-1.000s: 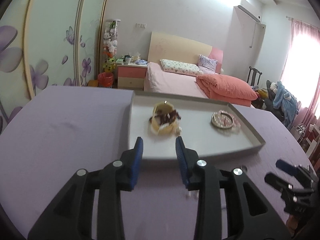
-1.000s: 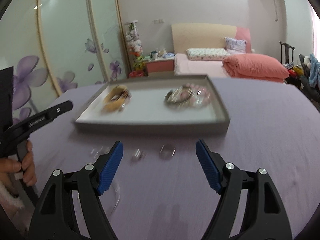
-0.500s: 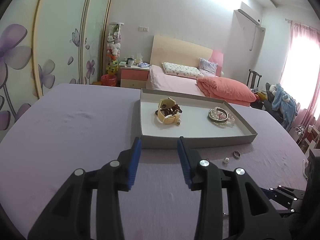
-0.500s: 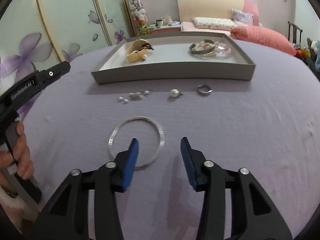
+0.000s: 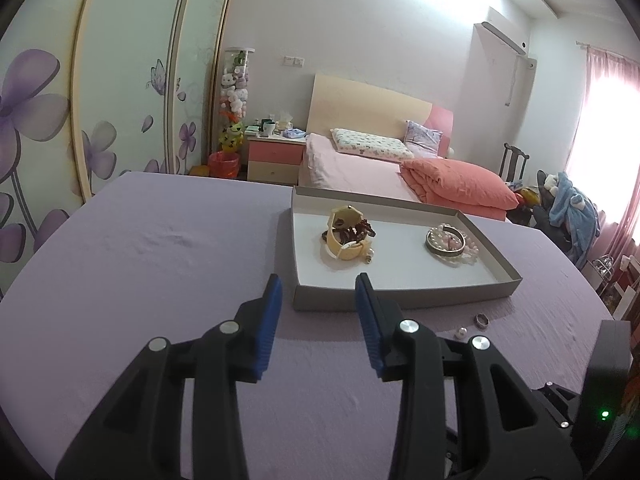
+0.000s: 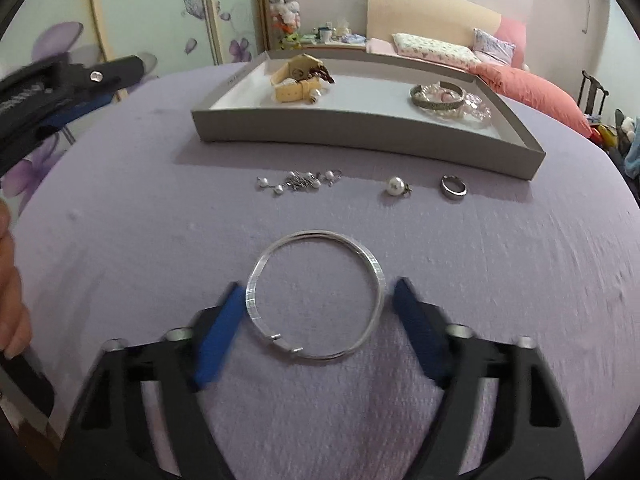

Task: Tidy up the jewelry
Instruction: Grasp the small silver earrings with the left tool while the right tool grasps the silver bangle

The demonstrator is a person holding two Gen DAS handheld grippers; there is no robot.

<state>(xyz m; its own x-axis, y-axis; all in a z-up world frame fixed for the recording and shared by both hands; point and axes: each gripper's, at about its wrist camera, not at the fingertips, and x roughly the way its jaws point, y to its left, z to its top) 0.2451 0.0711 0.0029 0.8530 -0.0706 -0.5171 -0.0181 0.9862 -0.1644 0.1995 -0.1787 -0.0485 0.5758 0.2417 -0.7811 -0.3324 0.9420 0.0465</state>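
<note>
Since half a second ago my right gripper (image 6: pixel 316 300) has spread wide around the silver bangle (image 6: pixel 316 294), ungrasped; pickup is imminent, I judge.

Bright room, heavy fisheye curve, dark corners.
Window (image 5: pixel 608 128) glare blows out pink; ceiling light flares; right gripper (image 6: pixel 318 306) is motion-blurred; tray (image 6: pixel 360 136) casts a soft shadow.

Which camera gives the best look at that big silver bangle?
The right wrist view: the silver bangle lies whole on the purple cloth between the open right claw. The left wrist view does not show it at all.
</note>
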